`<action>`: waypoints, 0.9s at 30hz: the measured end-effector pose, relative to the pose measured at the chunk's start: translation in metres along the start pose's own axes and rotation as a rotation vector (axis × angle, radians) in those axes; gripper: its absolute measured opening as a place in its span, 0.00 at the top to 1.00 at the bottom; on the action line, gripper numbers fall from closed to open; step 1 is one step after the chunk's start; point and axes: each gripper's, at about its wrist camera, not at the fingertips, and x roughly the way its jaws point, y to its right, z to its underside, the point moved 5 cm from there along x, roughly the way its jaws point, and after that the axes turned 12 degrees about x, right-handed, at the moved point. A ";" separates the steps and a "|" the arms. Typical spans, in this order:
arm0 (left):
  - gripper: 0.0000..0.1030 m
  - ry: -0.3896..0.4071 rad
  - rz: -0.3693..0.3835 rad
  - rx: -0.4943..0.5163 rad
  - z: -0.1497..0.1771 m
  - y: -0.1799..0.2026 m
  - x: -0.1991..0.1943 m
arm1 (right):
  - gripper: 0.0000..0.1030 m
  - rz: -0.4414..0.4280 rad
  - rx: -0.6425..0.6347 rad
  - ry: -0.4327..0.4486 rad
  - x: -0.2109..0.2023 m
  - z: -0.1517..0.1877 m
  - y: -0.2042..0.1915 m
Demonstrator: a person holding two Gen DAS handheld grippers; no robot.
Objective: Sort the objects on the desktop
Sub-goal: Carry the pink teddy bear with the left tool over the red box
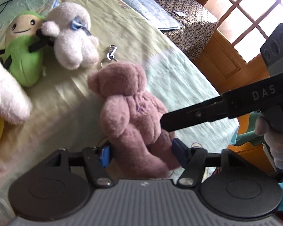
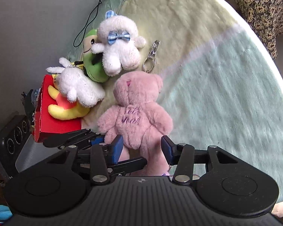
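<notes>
A pink plush bear (image 1: 130, 111) (image 2: 135, 113) with a metal keyring (image 1: 109, 55) (image 2: 151, 58) lies on the towel-covered table. My left gripper (image 1: 141, 152) is open, its blue pads on either side of the bear's legs. My right gripper (image 2: 141, 148) is open too, with the bear's legs between its pads; its black finger reaches the bear's side in the left wrist view (image 1: 207, 114). A white plush with a blue bow (image 1: 71, 37) (image 2: 120, 50), a green plush (image 1: 24, 50) (image 2: 93, 64) and another white plush (image 2: 79, 84) lie beyond.
A yellow plush (image 2: 66, 109) rests on a red box (image 2: 52, 120) at the table's left edge. A patterned bench (image 1: 188, 22) with papers and a wooden door (image 1: 235, 37) stand past the table's far right edge. A black cable (image 2: 92, 17) runs along the wall.
</notes>
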 end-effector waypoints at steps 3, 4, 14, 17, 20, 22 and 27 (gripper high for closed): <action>0.16 0.020 -0.039 -0.001 0.000 -0.006 0.004 | 0.46 0.017 -0.004 0.031 0.009 -0.005 0.000; 0.16 0.018 -0.040 -0.005 -0.001 -0.009 0.008 | 0.46 0.034 -0.007 0.037 0.014 -0.006 0.002; 0.20 0.050 -0.080 -0.054 -0.005 -0.015 0.012 | 0.48 -0.029 0.019 0.010 0.037 -0.006 -0.002; 0.26 0.058 -0.079 -0.075 -0.003 -0.016 0.007 | 0.50 -0.035 0.018 0.003 0.038 -0.004 -0.004; 0.29 0.070 -0.094 -0.074 -0.002 -0.015 -0.001 | 0.53 -0.046 0.003 -0.002 0.035 -0.001 -0.009; 0.30 0.084 -0.109 -0.062 -0.001 -0.012 -0.008 | 0.53 -0.050 -0.043 0.000 0.033 0.002 -0.018; 0.30 0.147 -0.141 -0.056 0.013 -0.012 -0.044 | 0.54 -0.103 -0.139 -0.040 0.029 0.016 -0.045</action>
